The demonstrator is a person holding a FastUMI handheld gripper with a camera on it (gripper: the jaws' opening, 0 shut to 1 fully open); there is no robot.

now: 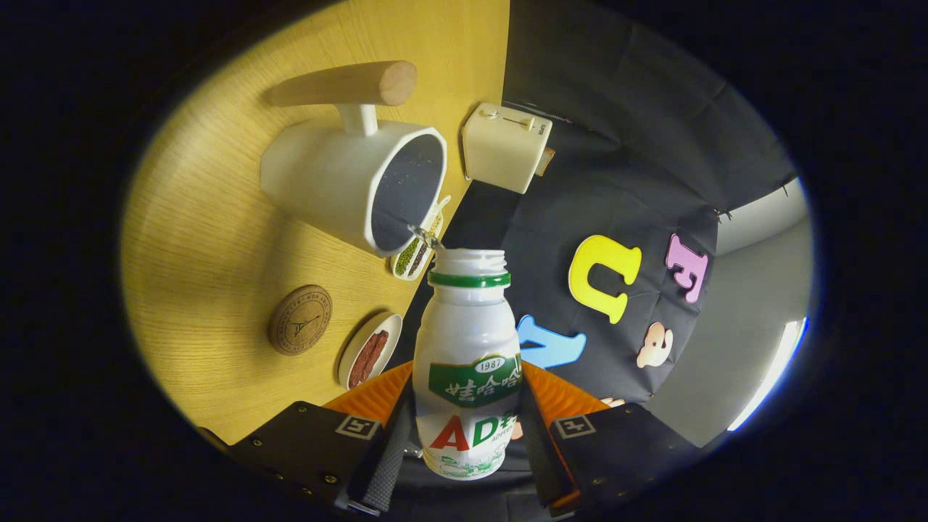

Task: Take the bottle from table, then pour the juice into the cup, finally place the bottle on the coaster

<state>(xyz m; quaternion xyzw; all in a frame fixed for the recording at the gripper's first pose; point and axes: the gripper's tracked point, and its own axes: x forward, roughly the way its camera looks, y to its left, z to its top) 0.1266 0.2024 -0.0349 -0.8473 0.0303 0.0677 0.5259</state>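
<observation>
My gripper (464, 428) is shut on a white plastic bottle (467, 341) with a green neck ring and an open mouth. Both fingers press on its sides. The whole view is rolled over, so the bottle is tipped on its side. Its mouth sits right at the rim of a white cup (355, 181) with a dark inside and a wooden handle. A thin clear stream runs from the mouth into the cup. A round cork coaster (300, 319) lies on the wooden table (210, 239), beside the cup and nearer my fingers.
A cream toaster-like box (506, 146) stands beyond the cup at the table's edge. A small dish of reddish-brown food (370, 351) lies near my fingers, and another dish of green and dark grains (415, 255) sits just behind the bottle's mouth.
</observation>
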